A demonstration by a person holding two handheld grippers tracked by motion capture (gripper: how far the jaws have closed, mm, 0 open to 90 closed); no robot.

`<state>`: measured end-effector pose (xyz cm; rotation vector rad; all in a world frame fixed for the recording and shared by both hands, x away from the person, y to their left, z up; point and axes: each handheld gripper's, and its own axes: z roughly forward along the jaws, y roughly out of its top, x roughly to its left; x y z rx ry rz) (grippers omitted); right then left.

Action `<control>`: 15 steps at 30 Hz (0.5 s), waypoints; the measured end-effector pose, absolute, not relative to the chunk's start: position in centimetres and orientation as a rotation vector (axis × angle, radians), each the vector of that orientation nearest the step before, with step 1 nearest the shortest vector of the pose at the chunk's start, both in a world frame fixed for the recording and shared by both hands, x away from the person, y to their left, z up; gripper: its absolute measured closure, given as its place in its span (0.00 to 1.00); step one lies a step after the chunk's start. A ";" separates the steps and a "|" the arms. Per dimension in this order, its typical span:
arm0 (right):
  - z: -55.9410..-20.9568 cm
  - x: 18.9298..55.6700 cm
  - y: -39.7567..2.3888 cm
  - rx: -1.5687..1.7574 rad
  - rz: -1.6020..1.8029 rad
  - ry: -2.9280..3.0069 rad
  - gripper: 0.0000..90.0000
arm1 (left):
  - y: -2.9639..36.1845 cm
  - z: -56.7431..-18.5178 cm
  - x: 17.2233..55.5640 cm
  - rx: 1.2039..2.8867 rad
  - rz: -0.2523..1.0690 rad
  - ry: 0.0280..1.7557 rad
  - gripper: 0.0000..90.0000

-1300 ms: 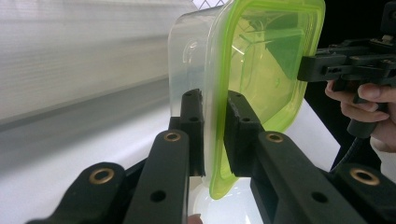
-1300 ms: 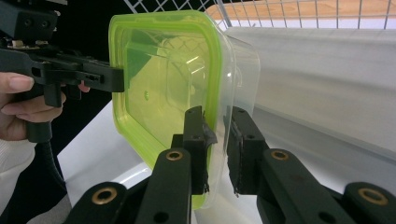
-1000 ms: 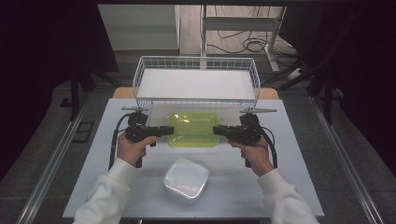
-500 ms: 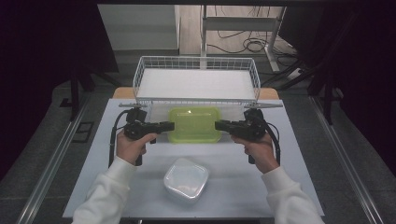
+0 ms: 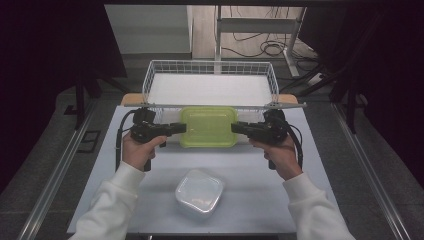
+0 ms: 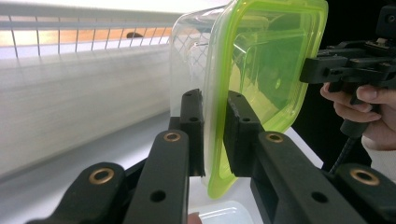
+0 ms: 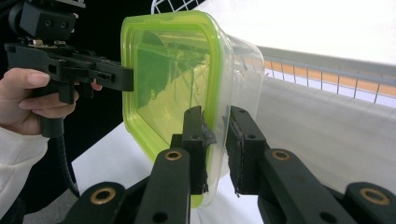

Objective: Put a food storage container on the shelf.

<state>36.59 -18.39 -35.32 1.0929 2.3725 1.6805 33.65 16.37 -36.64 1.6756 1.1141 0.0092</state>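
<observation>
Both grippers, left gripper (image 5: 176,128) and right gripper (image 5: 239,128), were clamped on opposite rims of the green-lidded container (image 5: 209,126), held level by the desk's far edge, just before the wire basket (image 5: 210,70). Matching the 2 hands' lift would clear its near rail.

container (image 5: 208,127): glossy clear plastic, green lid | basket (image 5: 210,67): white wire | grippers: matt black
</observation>
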 end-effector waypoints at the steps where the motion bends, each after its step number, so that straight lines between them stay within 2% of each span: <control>1: -34.9 36.7 -18.3 1.085 1.684 2.369 0.86 | 16.4 -36.4 33.7 1.676 0.014 1.110 0.89; 15: -32.5 37.7 -17.8 1.051 1.704 2.354 0.86 | 16.9 -33.3 34.6 1.678 0.059 1.090 0.89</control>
